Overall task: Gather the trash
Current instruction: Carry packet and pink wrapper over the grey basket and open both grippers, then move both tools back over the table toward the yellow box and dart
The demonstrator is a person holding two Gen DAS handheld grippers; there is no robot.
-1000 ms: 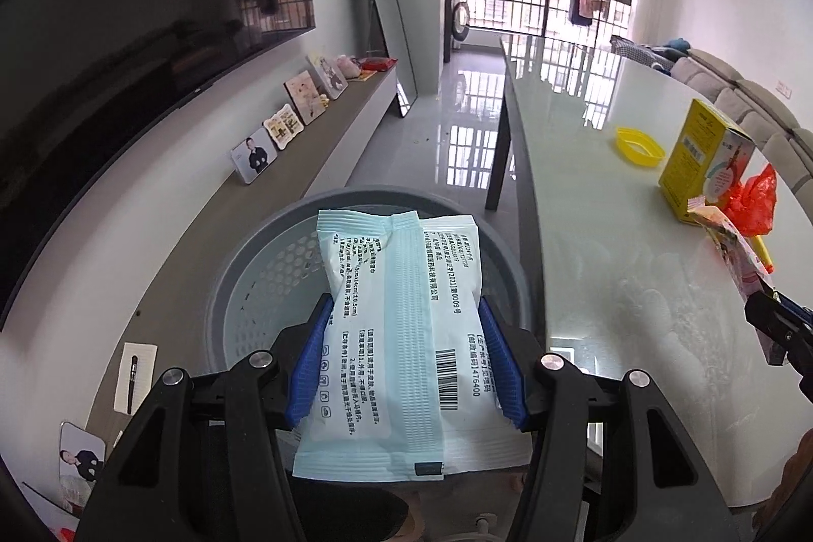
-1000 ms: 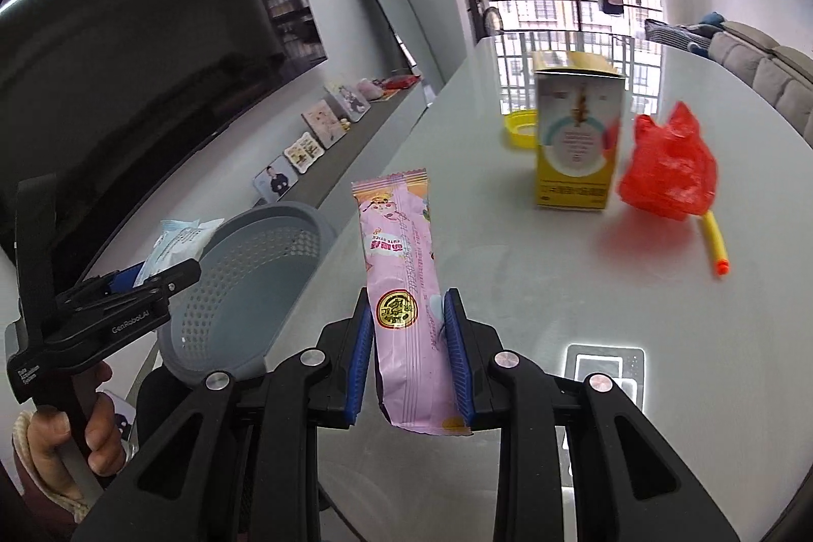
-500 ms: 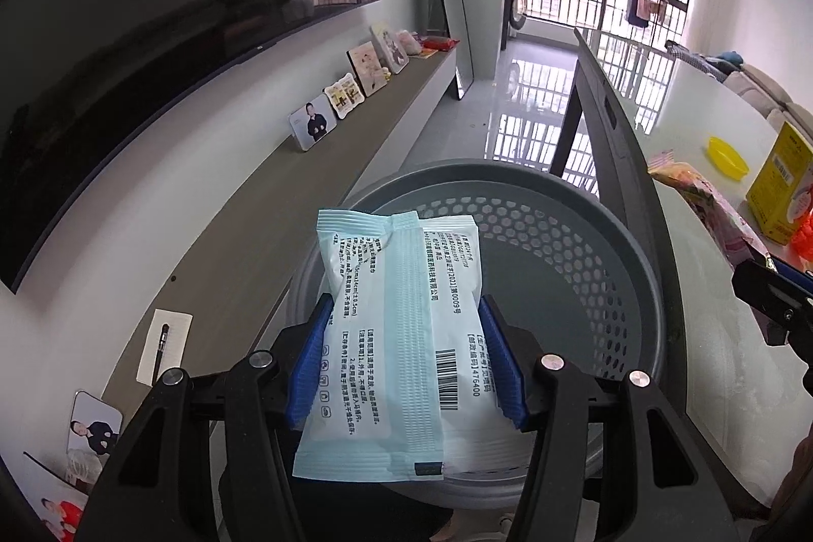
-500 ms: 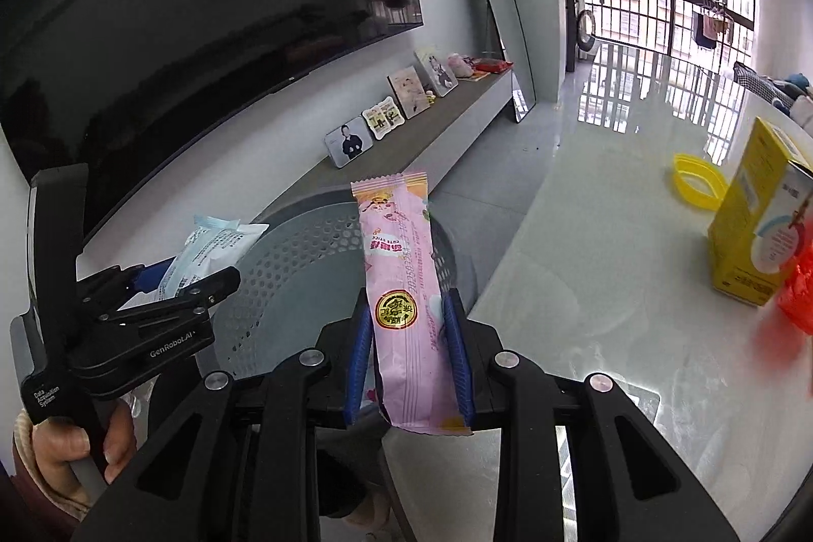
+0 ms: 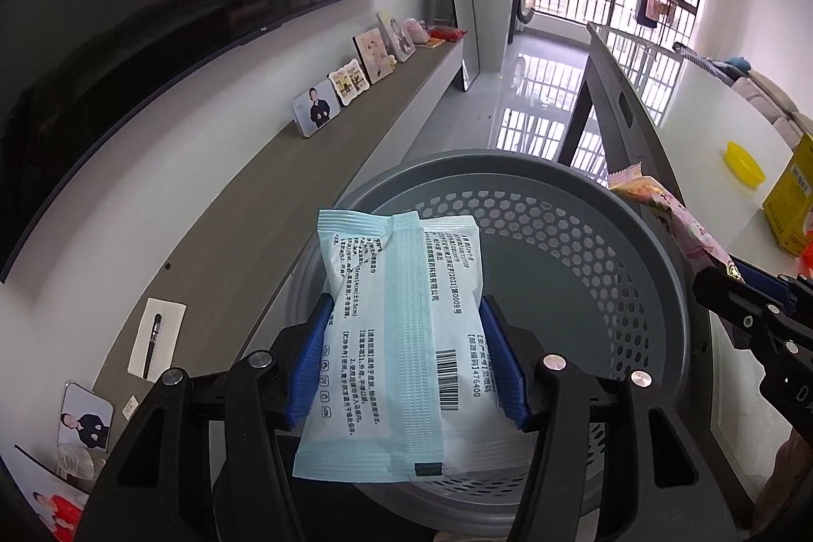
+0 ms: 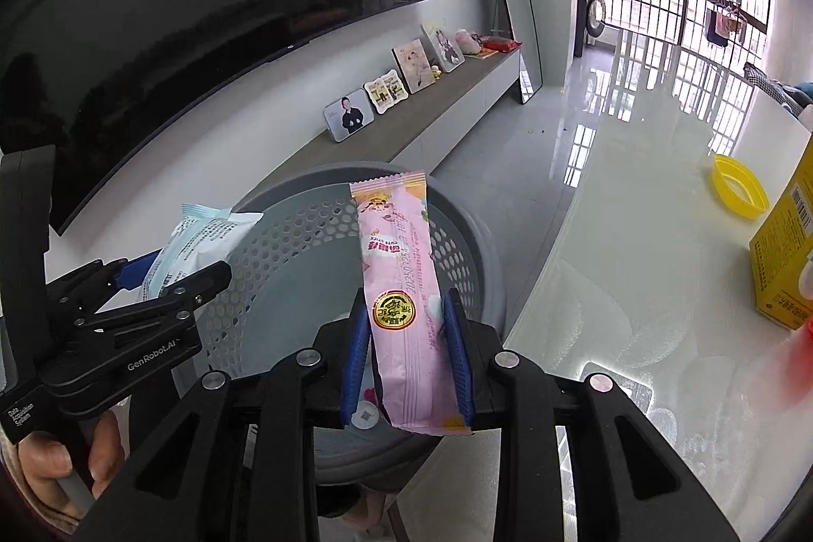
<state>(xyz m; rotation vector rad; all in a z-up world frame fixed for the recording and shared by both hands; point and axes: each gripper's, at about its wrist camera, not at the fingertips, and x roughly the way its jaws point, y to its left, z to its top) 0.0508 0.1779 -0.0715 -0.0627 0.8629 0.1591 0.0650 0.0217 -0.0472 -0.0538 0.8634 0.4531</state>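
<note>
Left gripper (image 5: 404, 359) opening around pale blue packet (image 5: 401, 339); right gripper (image 6: 406, 354) clamping pink wrapper (image 6: 401, 288). Directly beneath both: grey basket (image 5: 635, 217). Best released squarely above centre.

Left gripper (image 5: 406, 354) fingers opening around a packet; right gripper (image 6: 406, 354) clamped, both angled downward
</note>
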